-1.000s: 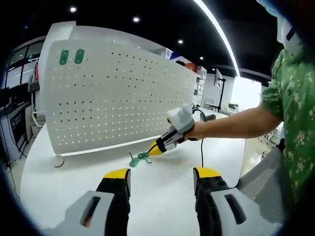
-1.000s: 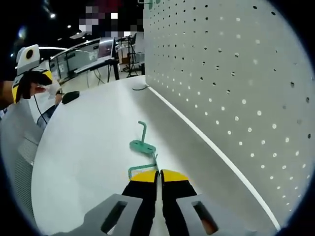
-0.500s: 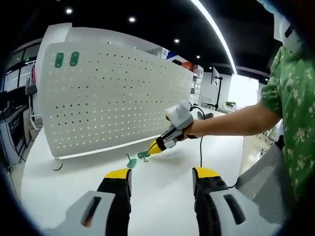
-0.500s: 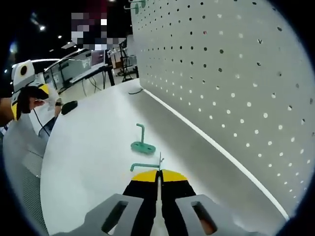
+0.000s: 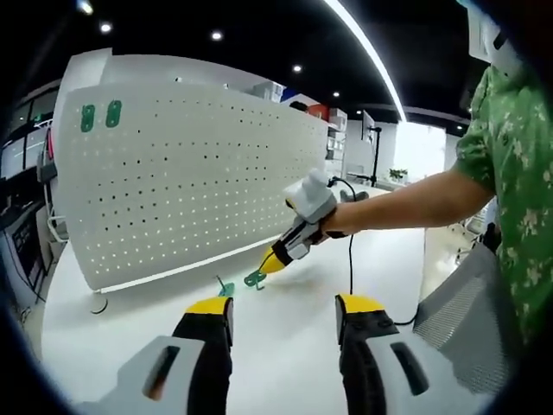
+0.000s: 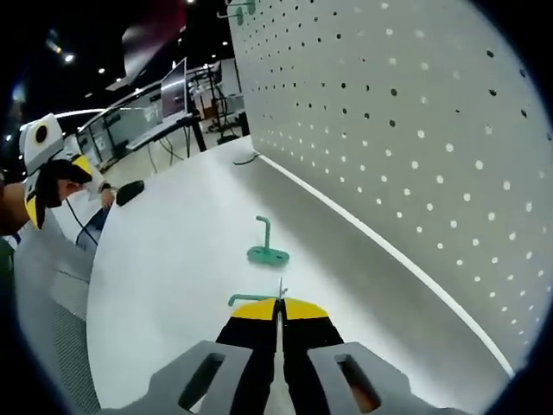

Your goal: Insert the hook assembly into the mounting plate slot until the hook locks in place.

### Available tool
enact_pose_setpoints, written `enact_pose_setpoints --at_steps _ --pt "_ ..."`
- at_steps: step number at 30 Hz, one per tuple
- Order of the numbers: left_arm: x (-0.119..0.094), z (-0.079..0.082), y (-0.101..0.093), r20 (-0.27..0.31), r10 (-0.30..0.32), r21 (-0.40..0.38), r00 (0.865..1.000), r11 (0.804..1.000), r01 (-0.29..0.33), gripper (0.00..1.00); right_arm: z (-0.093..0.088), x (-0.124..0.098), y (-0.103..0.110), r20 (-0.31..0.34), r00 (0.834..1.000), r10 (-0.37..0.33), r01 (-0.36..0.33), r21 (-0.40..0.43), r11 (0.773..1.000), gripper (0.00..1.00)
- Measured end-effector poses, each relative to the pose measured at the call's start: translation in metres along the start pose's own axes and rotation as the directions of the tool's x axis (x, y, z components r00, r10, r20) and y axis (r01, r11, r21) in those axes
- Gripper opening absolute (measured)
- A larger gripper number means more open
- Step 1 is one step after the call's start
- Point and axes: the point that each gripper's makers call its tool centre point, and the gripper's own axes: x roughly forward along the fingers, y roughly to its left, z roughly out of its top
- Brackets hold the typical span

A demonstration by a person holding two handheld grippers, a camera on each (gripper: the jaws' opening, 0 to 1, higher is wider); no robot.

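A green hook (image 6: 244,299) sits clamped between the closed jaws of the right gripper (image 6: 278,304), its arm sticking out sideways to the left of the yellow tips, across the line of the jaws. In the left gripper view the same hook (image 5: 254,277) hangs at the tip of the right gripper (image 5: 275,261), lifted off the white table (image 5: 285,346). A second green hook (image 6: 267,251) stands on the table just ahead of the jaws, base flat and post upright. The white pegboard (image 6: 415,130) rises to the right of the right gripper, its face running alongside the jaws rather than across them, so the held hook probably has to be swung toward the holes. Two green hooks (image 5: 99,116) already hang near the board's top corner. The left gripper (image 5: 283,313) hovers open and empty, farther from the board.
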Motion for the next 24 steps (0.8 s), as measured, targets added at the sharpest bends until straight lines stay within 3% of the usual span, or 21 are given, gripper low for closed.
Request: enact_pose_setpoints --at_steps 17,24 --pt "0.004 -0.002 -0.008 -0.019 -0.021 0.063 1.0 0.998 0.022 0.47 0.0 -0.015 0.022 -0.035 0.999 -0.005 0.006 0.03 1.0 0.0" --pt "0.01 -0.004 -0.012 -0.033 -0.028 0.13 0.999 0.991 0.032 0.45 0.011 -0.028 0.035 -0.06 0.998 -0.008 0.01 0.035 0.999 0.0"
